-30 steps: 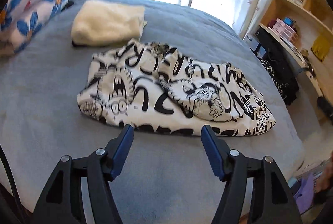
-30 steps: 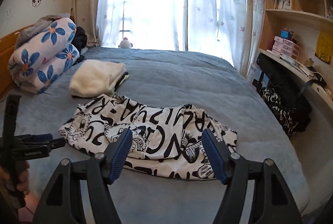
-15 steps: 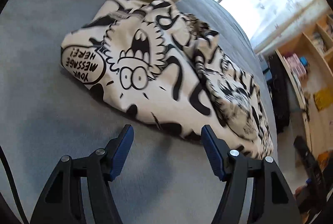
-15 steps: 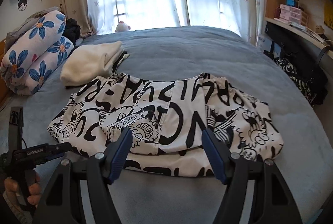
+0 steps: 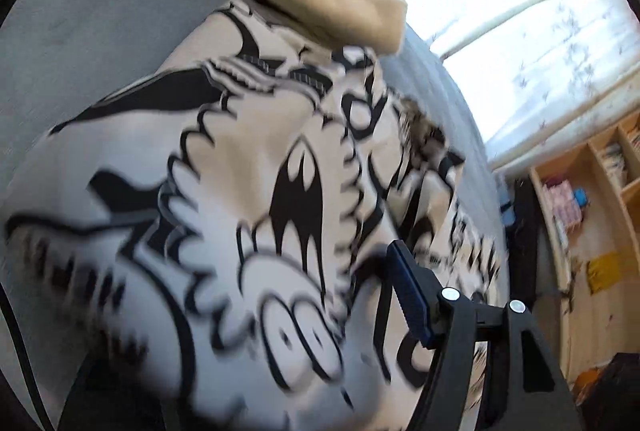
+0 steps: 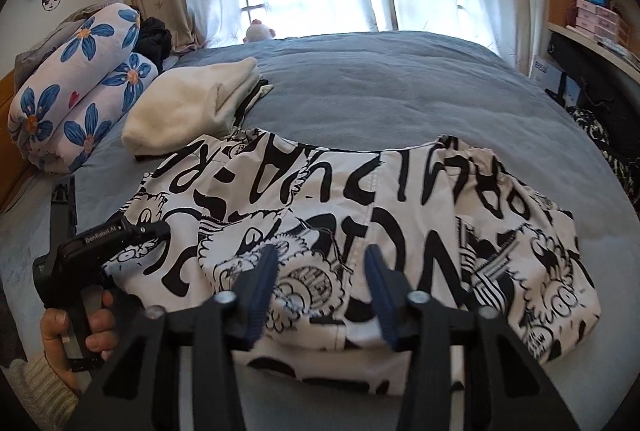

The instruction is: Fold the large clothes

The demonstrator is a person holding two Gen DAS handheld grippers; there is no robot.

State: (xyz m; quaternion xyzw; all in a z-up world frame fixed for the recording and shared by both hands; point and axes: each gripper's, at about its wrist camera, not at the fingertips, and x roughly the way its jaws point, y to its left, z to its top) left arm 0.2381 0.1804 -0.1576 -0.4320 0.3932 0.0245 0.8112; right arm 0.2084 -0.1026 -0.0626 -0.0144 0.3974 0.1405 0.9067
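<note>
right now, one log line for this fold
phase: reach | garment: flat on bed | left gripper: at left edge, open | right gripper: over near hem, closing, nothing gripped

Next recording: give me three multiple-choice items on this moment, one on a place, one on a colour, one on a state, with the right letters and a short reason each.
1. Where does the cream folded cloth lie?
A. on the shelf
B. on the bed, beside the printed garment
C. on the floor

2. What colours is the printed garment?
A. black and white
B. red and yellow
C. plain blue

3. How do the right gripper's jaws stand?
A. shut flat together
B. apart, with the garment's near edge between them
C. clamped on a pillow

Answers:
1 B: it rests on the grey bedcover by the garment's far left corner.
2 A: black cartoon lettering on white.
3 B: a gap shows between the blue pads, though they have just been closing.
</note>
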